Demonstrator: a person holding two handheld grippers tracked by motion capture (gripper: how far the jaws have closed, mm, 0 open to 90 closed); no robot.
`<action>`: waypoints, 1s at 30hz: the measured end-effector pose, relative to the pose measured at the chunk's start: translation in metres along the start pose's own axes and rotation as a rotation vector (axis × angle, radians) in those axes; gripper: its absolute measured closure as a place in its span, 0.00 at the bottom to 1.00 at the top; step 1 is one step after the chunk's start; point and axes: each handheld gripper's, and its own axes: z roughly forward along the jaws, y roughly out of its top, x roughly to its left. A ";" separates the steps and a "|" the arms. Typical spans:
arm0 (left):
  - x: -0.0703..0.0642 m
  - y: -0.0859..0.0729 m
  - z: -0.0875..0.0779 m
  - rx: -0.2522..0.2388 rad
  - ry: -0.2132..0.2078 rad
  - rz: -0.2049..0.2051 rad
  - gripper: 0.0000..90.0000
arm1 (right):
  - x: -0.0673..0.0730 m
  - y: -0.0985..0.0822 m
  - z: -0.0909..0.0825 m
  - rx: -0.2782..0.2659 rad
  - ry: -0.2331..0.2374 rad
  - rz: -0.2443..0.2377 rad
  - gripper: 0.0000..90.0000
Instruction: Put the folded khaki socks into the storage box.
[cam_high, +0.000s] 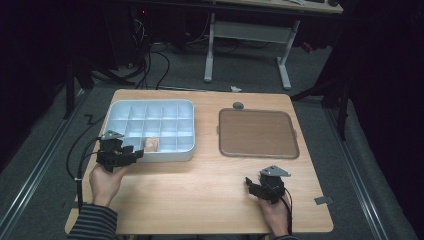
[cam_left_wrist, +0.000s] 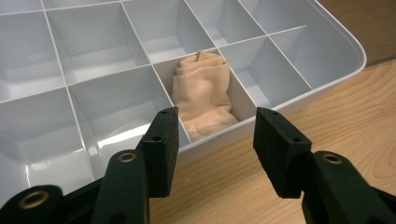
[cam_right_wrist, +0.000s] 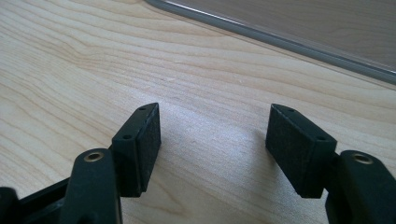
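At the organiser (cam_left_wrist: 327, 74) rim, left tongs (cam_left_wrist: 215, 140) gape before the, seemingly, rolled sock (cam_left_wrist: 203, 91); right tongs (cam_right_wrist: 212, 144) apart.

Compartment tray (cam_left_wrist: 327, 42) cut off at left and top edges, cloth's (cam_left_wrist: 203, 91) small print unreadable

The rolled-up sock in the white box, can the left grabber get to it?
Probably yes. The left gripper is open, just outside the organizer box, aimed at the sock. The sock sits in a front-row compartment with nothing over it; only the low wall stands between.
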 end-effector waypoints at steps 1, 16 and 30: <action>0.000 -0.001 -0.001 -0.007 0.000 -0.003 0.56 | 0.000 0.000 0.000 0.000 0.000 0.000 0.39; -0.010 -0.009 -0.012 -0.047 -0.026 0.003 0.56 | 0.000 0.000 0.000 0.000 0.000 0.000 0.39; -0.020 -0.022 -0.015 -0.064 -0.037 0.010 0.55 | 0.000 0.000 0.000 0.001 0.000 0.003 0.39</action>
